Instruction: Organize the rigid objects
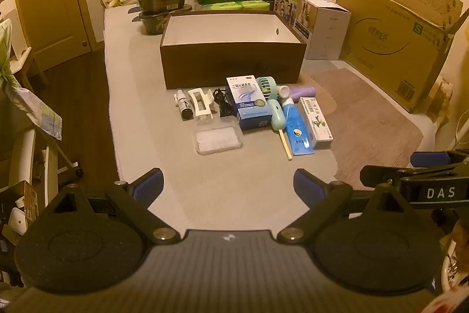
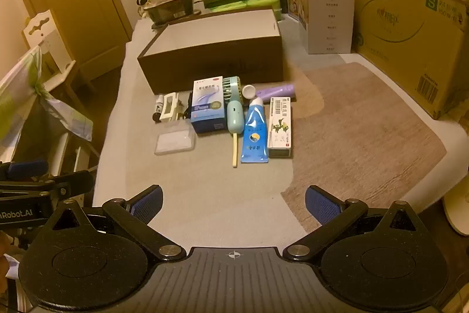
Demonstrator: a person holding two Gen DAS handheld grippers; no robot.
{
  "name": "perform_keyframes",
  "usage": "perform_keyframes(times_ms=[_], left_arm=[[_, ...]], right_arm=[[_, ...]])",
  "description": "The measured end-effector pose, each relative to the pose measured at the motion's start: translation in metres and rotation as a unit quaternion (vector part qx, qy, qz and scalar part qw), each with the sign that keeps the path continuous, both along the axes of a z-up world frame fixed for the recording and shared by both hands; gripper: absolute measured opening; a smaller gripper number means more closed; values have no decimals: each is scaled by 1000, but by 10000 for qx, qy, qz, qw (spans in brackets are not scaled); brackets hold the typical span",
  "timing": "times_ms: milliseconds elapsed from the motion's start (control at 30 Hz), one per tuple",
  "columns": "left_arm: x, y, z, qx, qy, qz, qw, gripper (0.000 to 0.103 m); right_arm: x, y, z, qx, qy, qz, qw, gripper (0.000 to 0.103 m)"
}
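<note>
My left gripper (image 1: 228,184) and right gripper (image 2: 234,200) hover at the bottom of each frame, fingers spread wide, holding nothing. Mid-frame, a blue box (image 1: 249,104), mint fan (image 1: 271,101), blue tube (image 1: 297,131) and clear tray (image 1: 217,137) lie before the open brown box (image 1: 231,63).

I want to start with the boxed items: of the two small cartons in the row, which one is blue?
The blue carton beside the mint fan, near the row's middle. The other carton, at the row's right end beside the blue tube, is white.
</note>
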State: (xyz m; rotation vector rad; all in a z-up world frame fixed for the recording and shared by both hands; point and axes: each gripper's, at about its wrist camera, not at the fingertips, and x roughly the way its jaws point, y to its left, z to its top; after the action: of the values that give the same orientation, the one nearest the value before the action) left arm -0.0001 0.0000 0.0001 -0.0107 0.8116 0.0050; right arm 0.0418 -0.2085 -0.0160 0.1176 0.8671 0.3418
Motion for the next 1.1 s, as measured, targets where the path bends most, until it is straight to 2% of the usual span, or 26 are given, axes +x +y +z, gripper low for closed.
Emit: perform_keyframes(times_ms=[1100], left_arm=[[1, 5, 6, -21, 3, -21, 10000, 95]], right_arm=[[2, 0, 2, 0, -19, -5, 10000, 103]])
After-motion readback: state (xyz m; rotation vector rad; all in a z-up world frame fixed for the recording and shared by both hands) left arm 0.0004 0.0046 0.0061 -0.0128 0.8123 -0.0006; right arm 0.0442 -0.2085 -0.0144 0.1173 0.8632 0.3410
